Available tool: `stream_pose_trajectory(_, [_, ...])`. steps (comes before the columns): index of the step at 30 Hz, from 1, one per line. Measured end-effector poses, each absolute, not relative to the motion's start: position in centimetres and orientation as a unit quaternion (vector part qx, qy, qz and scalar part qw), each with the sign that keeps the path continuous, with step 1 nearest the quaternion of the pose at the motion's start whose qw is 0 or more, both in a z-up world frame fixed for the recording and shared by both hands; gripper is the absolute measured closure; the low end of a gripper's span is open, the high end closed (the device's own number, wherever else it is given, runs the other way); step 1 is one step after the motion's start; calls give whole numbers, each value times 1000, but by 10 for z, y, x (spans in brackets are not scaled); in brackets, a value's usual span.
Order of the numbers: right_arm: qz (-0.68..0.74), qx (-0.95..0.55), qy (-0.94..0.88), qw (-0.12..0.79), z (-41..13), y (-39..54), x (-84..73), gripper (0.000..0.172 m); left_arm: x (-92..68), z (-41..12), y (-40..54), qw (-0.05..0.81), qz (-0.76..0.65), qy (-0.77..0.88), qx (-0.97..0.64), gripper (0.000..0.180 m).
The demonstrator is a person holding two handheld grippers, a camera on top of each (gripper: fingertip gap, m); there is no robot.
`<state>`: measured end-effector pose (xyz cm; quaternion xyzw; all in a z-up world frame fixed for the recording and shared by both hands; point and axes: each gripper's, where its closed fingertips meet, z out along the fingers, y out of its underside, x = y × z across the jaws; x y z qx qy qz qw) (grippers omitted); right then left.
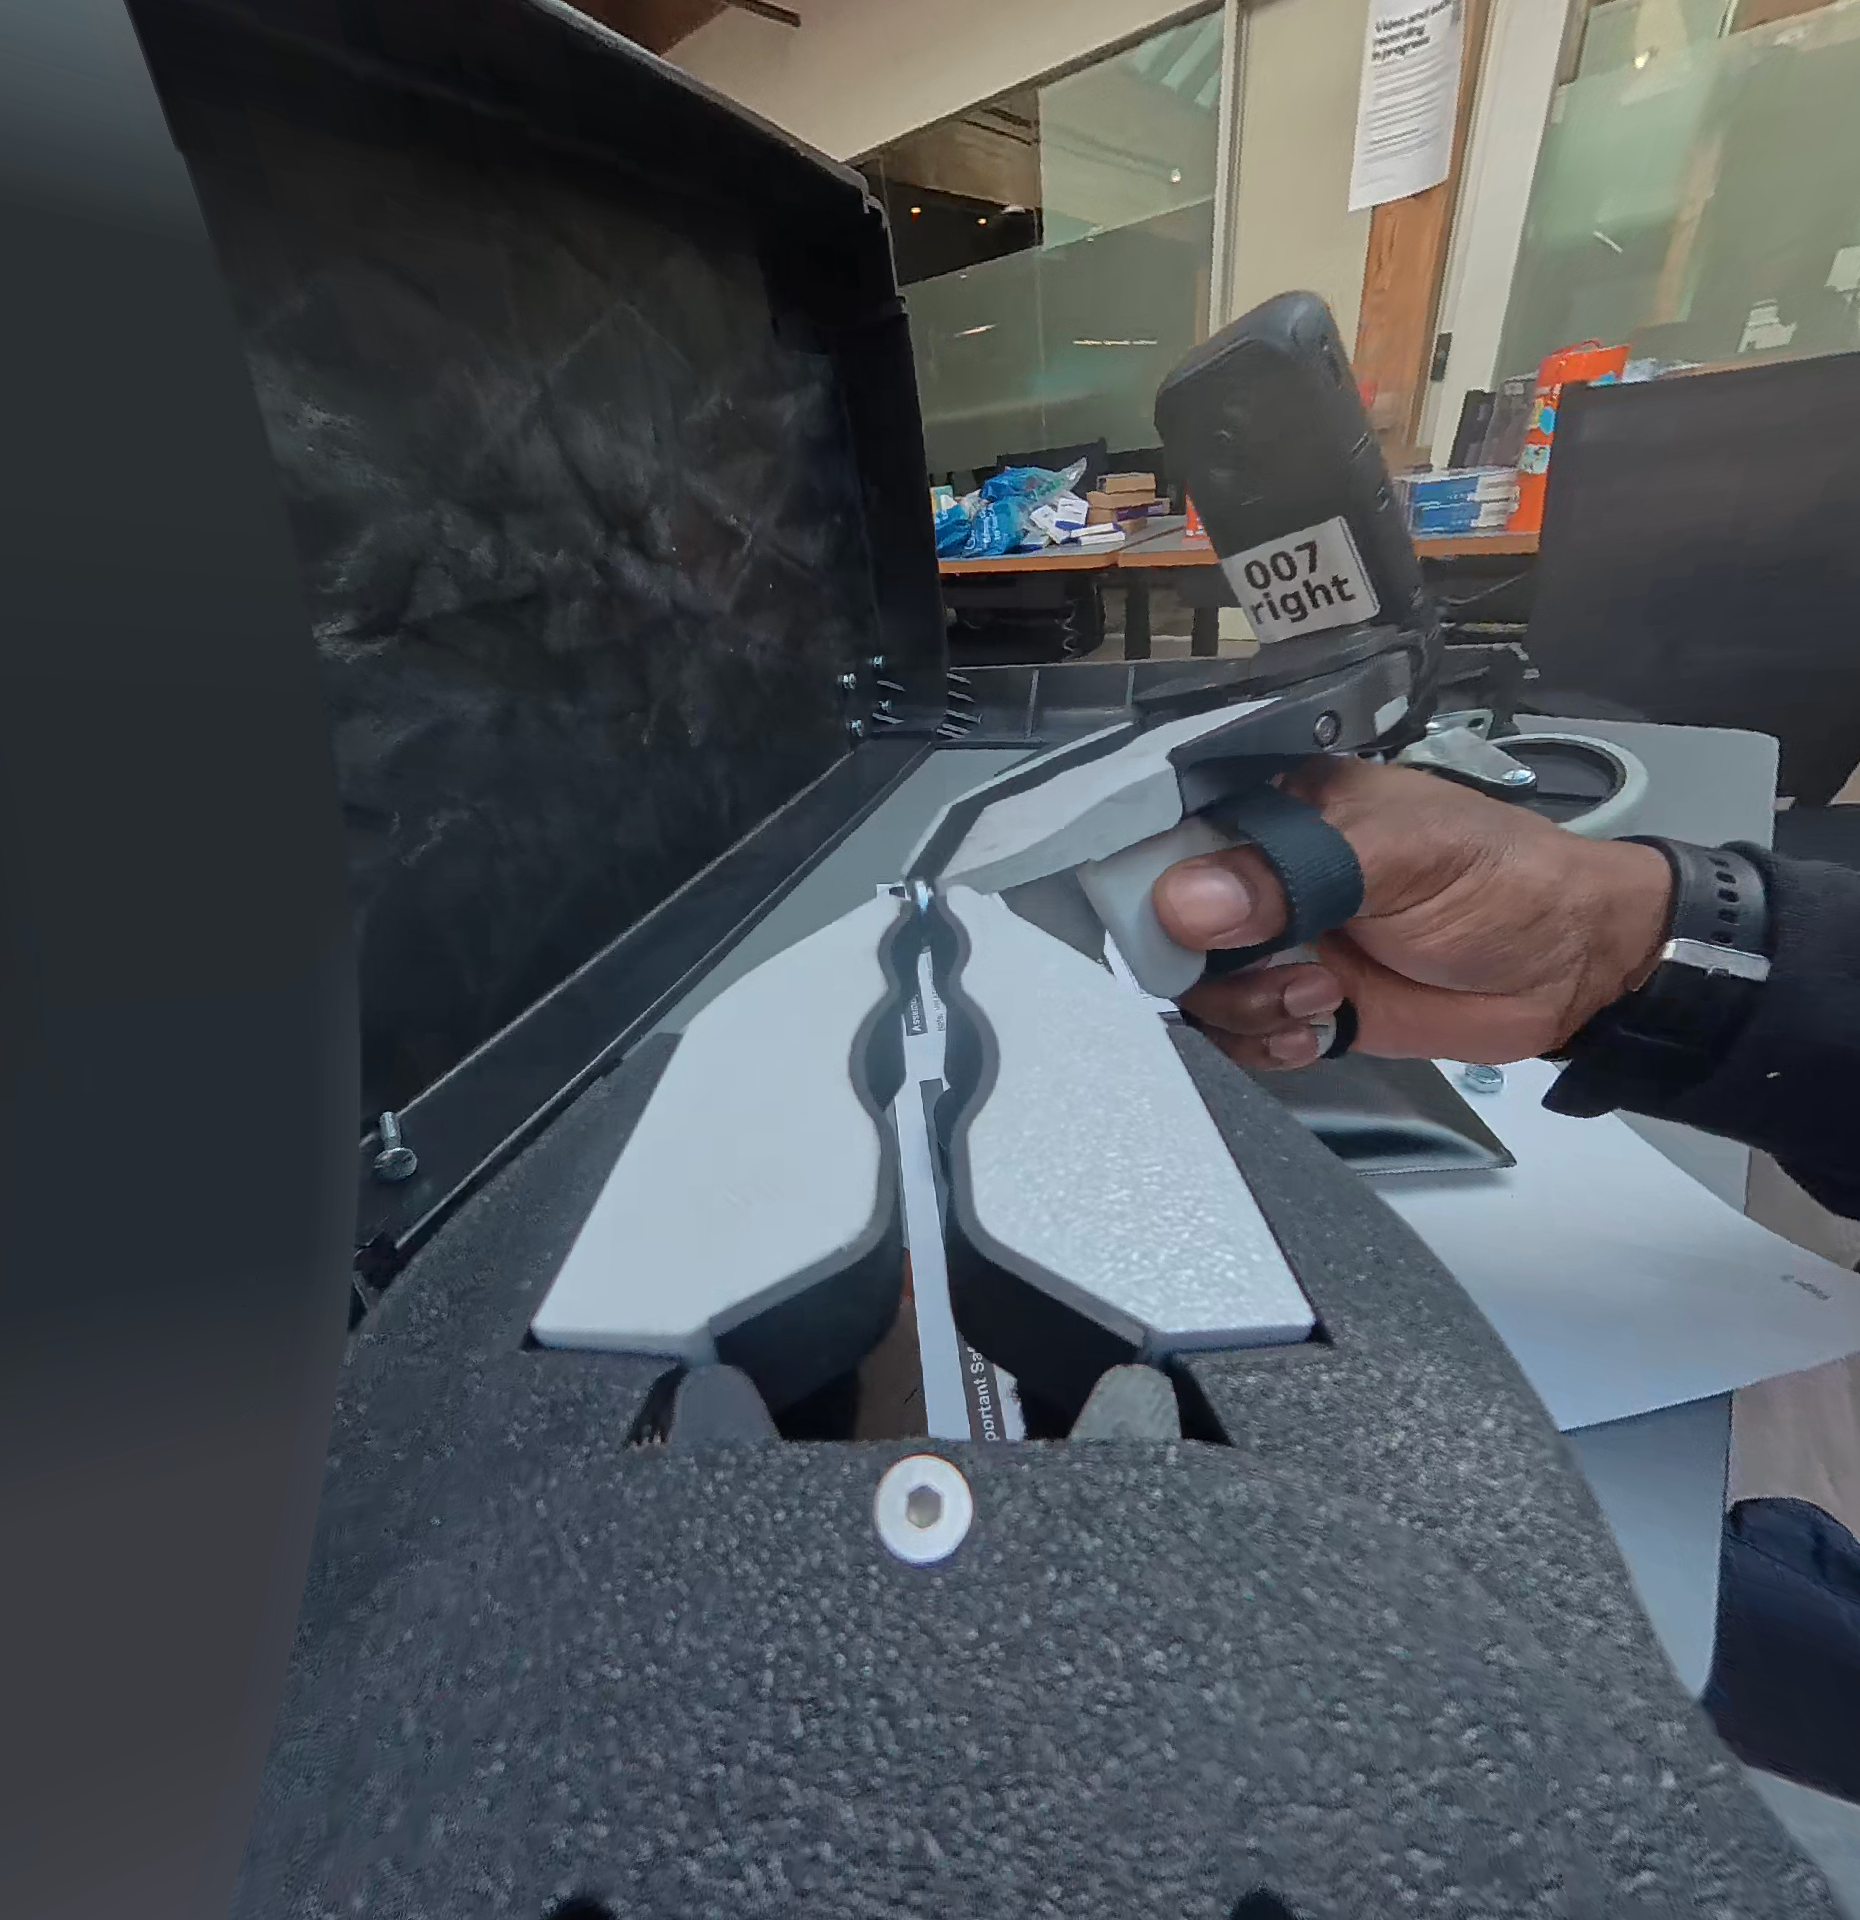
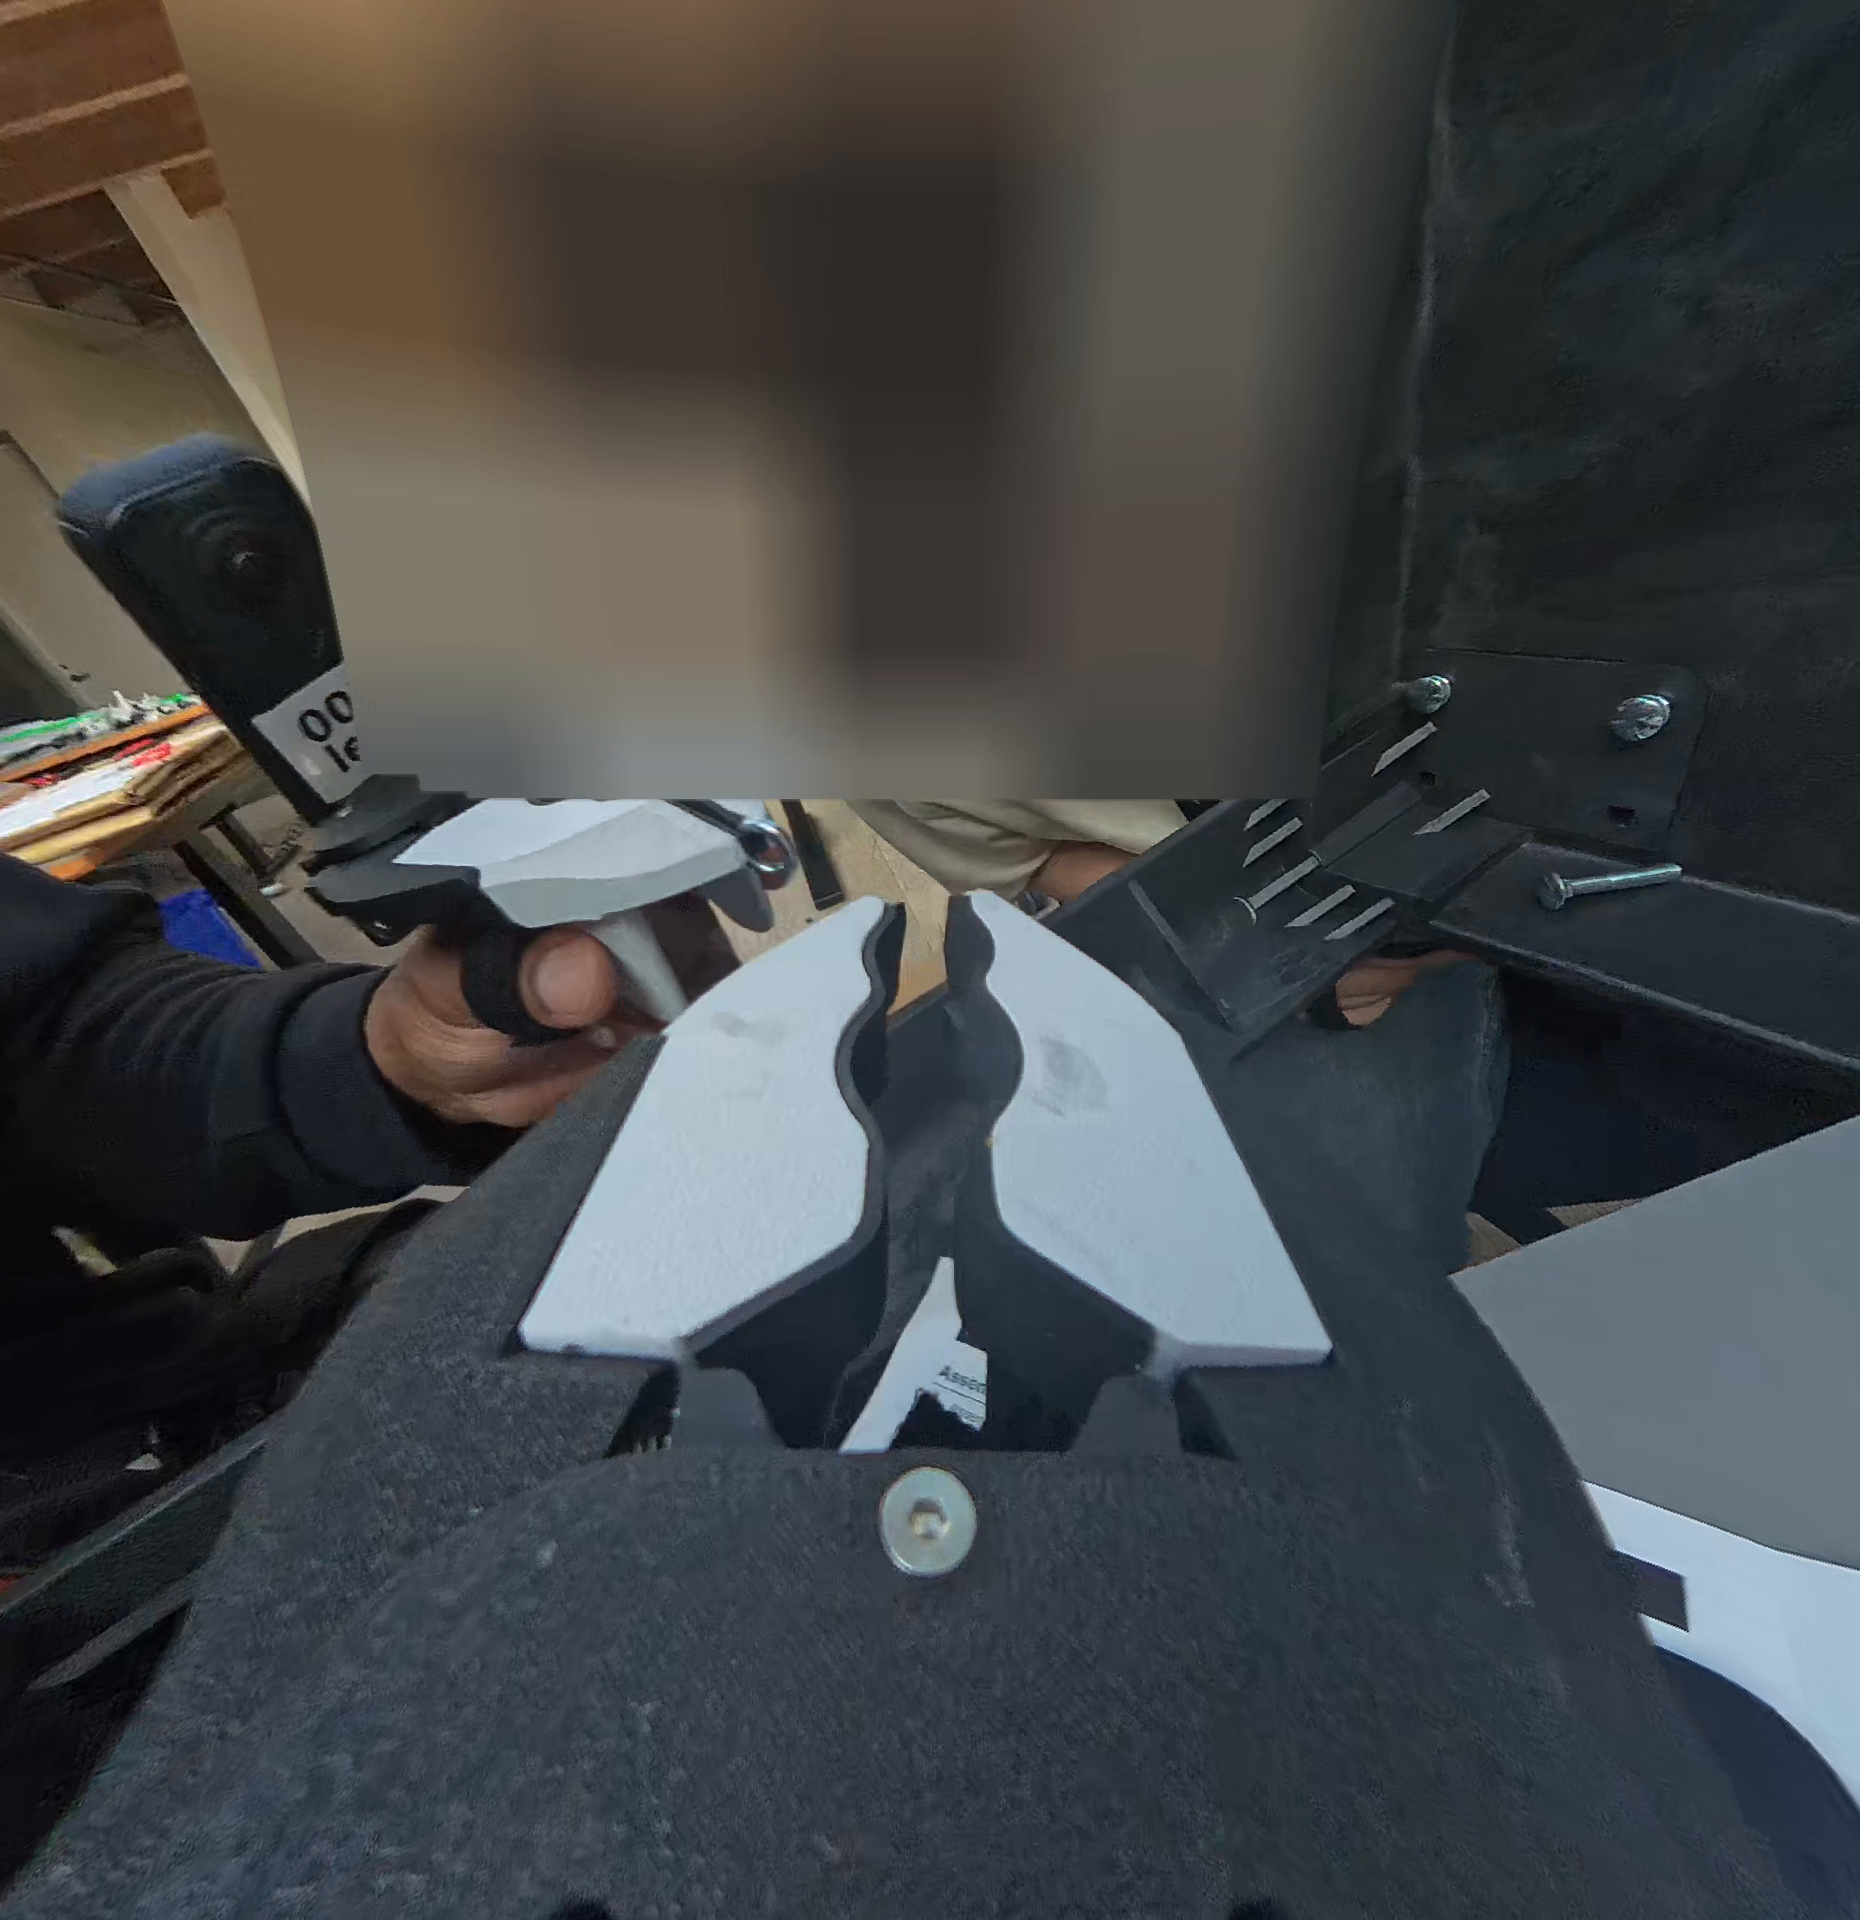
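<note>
Presently left gripper (image 1: 918, 902) low over printed sheet (image 1: 1591, 1278), tips pinching small silver washer (image 1: 919, 900). Right gripper (image 2: 924, 920) tilted tip-down beside it, fingers slightly parted, nothing between. Black upholstered panel (image 1: 593, 520) upright alongside. Washer partly hidden by fingertips; exact shape unclear.

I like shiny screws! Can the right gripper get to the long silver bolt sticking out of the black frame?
Probably yes. The bolt sticks out in the open from the black frame, just right of the right gripper, whose slightly parted jaws hold nothing. Nothing lies between them.
</note>
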<state>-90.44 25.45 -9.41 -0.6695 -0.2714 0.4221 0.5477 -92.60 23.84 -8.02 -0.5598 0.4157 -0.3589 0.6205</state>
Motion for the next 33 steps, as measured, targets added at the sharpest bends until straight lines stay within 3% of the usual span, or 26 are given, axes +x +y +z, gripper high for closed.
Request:
stream_pose_trajectory(7, [197,-758,-369,500,-160,371,-889,150,-946,-89,221,621,-365,366,-589,179])
stream_pose_trajectory(14, [186,-838,-268,438,-230,483,-903,144,-959,-98,208,626,-342,334,-615,179])
stream_pose_trajectory(22, [179,-867,-224,407,-245,519,-920,118,-963,-112,208,621,-320,306,-646,179])
stream_pose_trajectory(33, [165,-880,-239,375,-251,516,-884,147,-940,-115,204,622,-315,293,-654,179])
